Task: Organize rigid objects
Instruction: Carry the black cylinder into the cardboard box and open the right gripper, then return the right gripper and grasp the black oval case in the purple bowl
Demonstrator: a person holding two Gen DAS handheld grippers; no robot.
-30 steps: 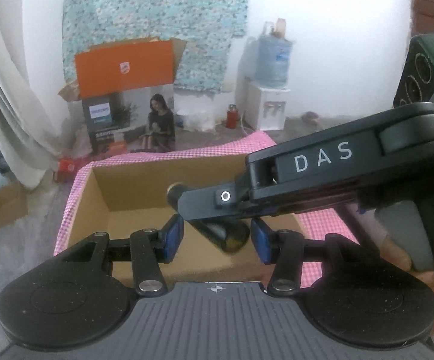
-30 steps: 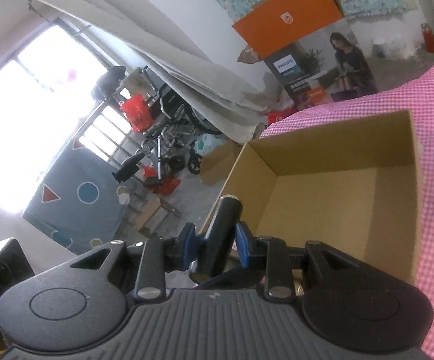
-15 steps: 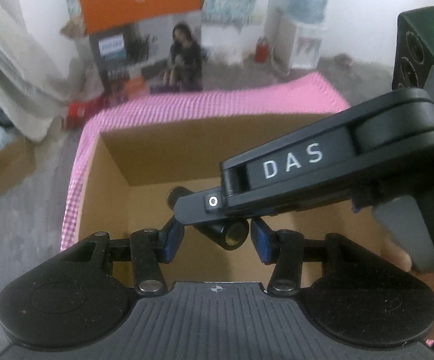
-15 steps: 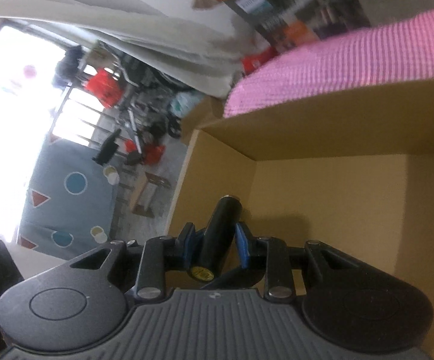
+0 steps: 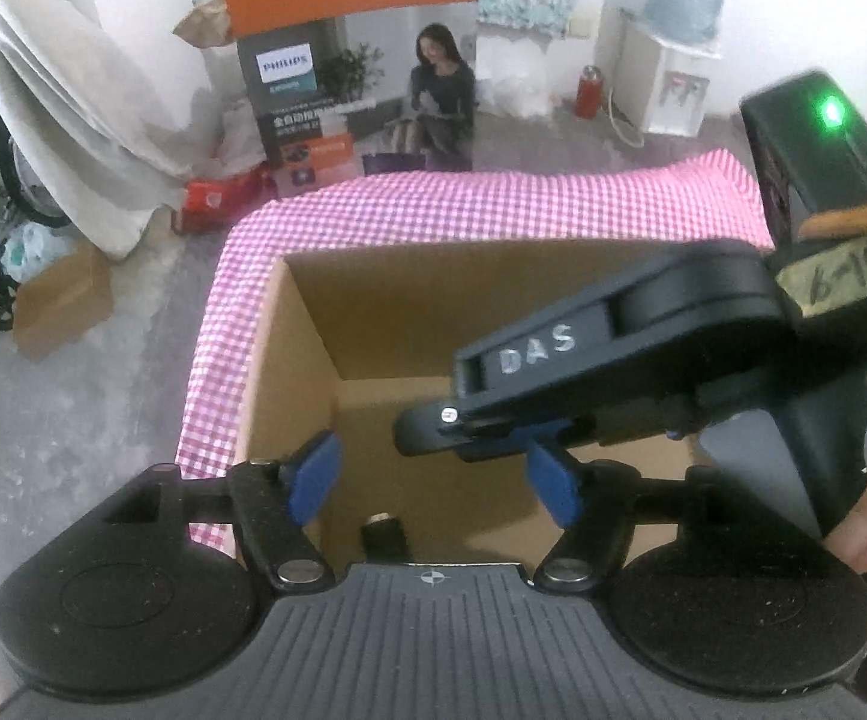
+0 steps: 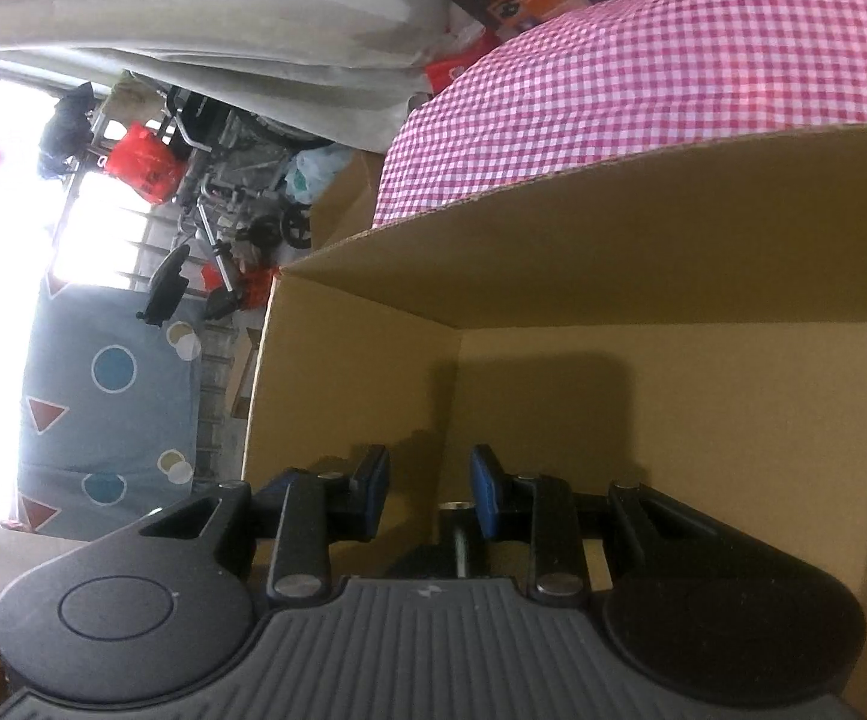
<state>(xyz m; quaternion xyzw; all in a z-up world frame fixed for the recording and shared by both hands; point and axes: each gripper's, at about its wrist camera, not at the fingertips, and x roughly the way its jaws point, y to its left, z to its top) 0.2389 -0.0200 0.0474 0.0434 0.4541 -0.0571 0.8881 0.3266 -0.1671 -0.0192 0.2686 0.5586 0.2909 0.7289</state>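
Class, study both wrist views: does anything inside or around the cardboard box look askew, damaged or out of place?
Nothing stands out. The cardboard box sits squarely on the pink checked cloth, walls undamaged. A black cylinder is inside near the left gripper; the right gripper is open and empty above the box.

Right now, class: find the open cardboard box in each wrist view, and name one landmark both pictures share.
Left wrist view: the cardboard box fills the centre, open, behind the left gripper, with the right gripper reaching in over it.
Right wrist view: the same box fills the centre and right, beyond the right gripper.
Shared landmark: the pink checked cloth under the box.
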